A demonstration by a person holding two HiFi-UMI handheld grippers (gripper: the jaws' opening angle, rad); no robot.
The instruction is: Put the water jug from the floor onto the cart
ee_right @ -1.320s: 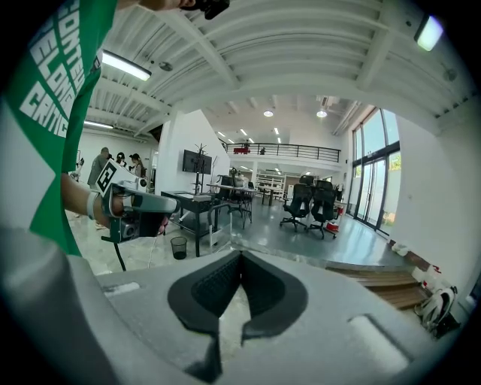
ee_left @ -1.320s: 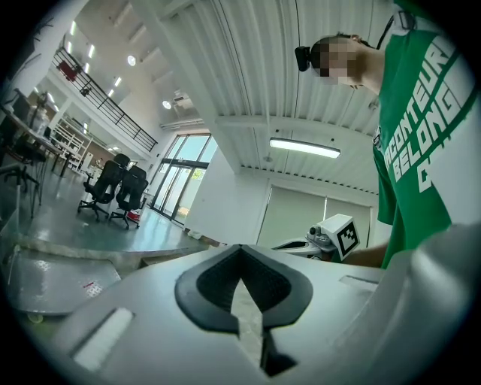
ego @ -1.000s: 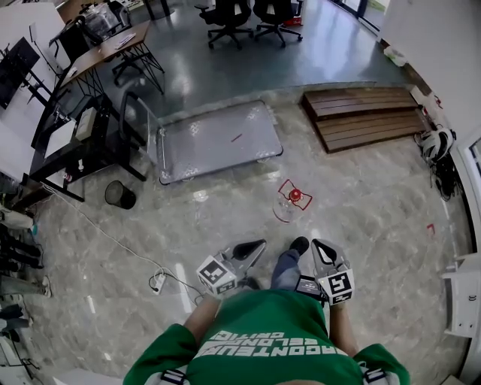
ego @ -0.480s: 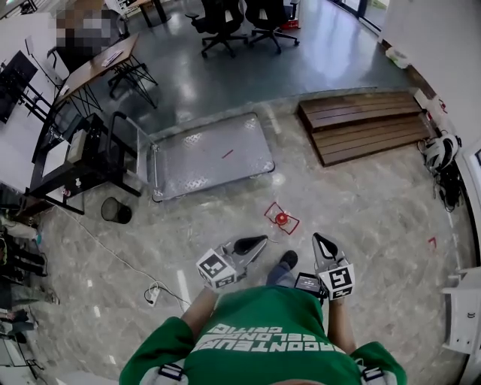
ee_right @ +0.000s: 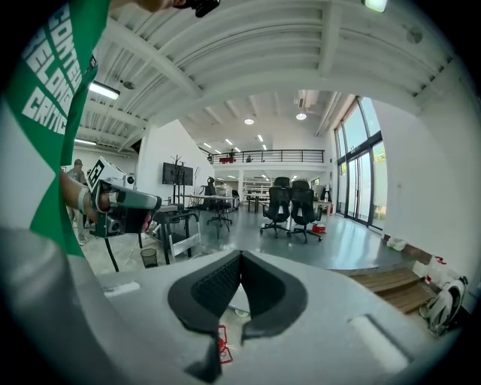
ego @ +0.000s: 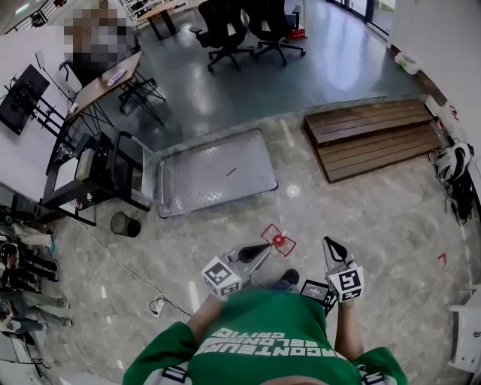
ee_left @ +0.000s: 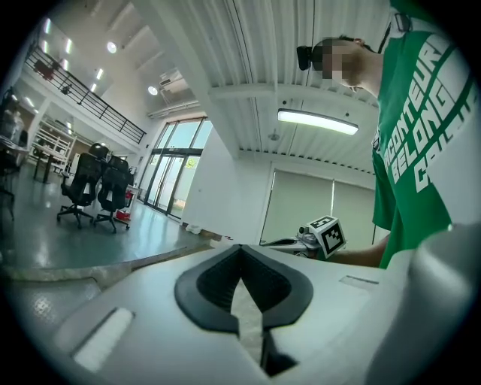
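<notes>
The water jug [ego: 279, 241] is clear with a red cap and a red handle frame, and it stands on the marble floor just ahead of the person's foot. The cart [ego: 218, 171], a flat silver platform with its push handle at the left end, lies further ahead and to the left. My left gripper [ego: 263, 248] is shut and empty, its tip close to the jug's left side. To the right of the jug, my right gripper [ego: 331, 243] is also shut and empty. In the left gripper view the left gripper [ee_left: 240, 248] points level. Below the shut right gripper [ee_right: 240, 256], part of the jug's red handle [ee_right: 222, 340] shows.
Desks and a dark shelf unit [ego: 90, 169] stand left of the cart, with a black bin [ego: 120, 223] beside them. Wooden platforms [ego: 372, 135] lie at the right, office chairs [ego: 248, 22] at the back. A power strip and cable [ego: 156, 304] run across the floor at the left.
The person has walked forward. The jug, earlier well ahead of both grippers, now sits right by the left gripper's tip. Both grippers stayed shut.
</notes>
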